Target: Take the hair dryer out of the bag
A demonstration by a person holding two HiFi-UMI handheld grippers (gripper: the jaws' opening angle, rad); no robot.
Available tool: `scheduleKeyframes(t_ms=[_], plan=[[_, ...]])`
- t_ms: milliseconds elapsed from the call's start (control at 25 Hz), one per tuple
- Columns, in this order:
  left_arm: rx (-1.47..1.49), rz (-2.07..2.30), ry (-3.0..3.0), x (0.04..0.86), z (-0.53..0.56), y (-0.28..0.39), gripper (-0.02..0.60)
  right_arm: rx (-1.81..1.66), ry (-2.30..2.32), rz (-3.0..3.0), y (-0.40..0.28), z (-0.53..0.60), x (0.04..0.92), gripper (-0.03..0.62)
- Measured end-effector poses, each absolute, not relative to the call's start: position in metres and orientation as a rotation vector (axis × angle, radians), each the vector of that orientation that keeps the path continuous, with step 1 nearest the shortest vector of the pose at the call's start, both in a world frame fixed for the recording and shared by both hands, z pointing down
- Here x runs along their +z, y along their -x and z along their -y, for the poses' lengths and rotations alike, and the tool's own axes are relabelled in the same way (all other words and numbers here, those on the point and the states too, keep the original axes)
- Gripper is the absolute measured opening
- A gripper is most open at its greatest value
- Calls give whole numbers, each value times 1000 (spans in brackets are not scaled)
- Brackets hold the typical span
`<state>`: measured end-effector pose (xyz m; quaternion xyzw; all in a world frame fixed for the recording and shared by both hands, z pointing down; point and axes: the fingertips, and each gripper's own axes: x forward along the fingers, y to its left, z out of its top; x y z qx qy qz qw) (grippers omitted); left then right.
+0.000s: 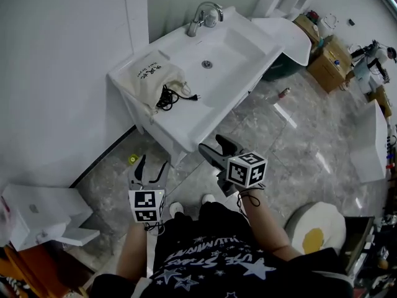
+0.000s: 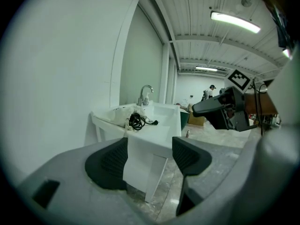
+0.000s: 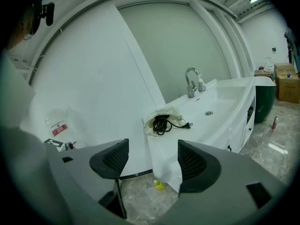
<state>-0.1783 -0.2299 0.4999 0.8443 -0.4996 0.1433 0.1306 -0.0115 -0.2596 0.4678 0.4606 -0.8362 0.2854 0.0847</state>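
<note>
A cream drawstring bag (image 1: 151, 73) lies on the left end of the white sink counter (image 1: 186, 126). A coiled black cord (image 1: 167, 98) with its plug (image 1: 195, 97) spills from the bag's mouth. The hair dryer itself is hidden inside. Both grippers hang over the floor in front of the counter, well short of the bag. My left gripper (image 1: 152, 168) is open and empty. My right gripper (image 1: 218, 149) is also open with nothing between its pads. The left gripper view shows the bag (image 2: 121, 112) and the cord (image 2: 136, 122). The right gripper view shows the bag (image 3: 165, 114) and the cord (image 3: 161, 124).
A chrome faucet (image 1: 205, 14) stands behind the basin drain (image 1: 207, 63). A small yellow item (image 1: 133, 159) lies on the marble floor under the counter. White boxes (image 1: 37, 216) sit at the left, cardboard boxes (image 1: 329, 61) at the far right, and a fried-egg cushion (image 1: 316, 228) near my feet.
</note>
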Motion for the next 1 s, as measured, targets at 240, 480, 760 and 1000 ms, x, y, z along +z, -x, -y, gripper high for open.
scheduleKeyframes(t_ms=[240,480,760,1000], plan=[[505,1522,-2475,499,274,174,311,827,-1275,2539,18,327,474,305],[615,1688,-2428,493,343,169,299,817,-1092,2647,34,410,464,301],[825,1801,-2338,513,410,153,282,859,-833,2670,41,472,478,289],[949,1858,-2199,536,443,155,254,983,-644,2627,56,491,503,284]])
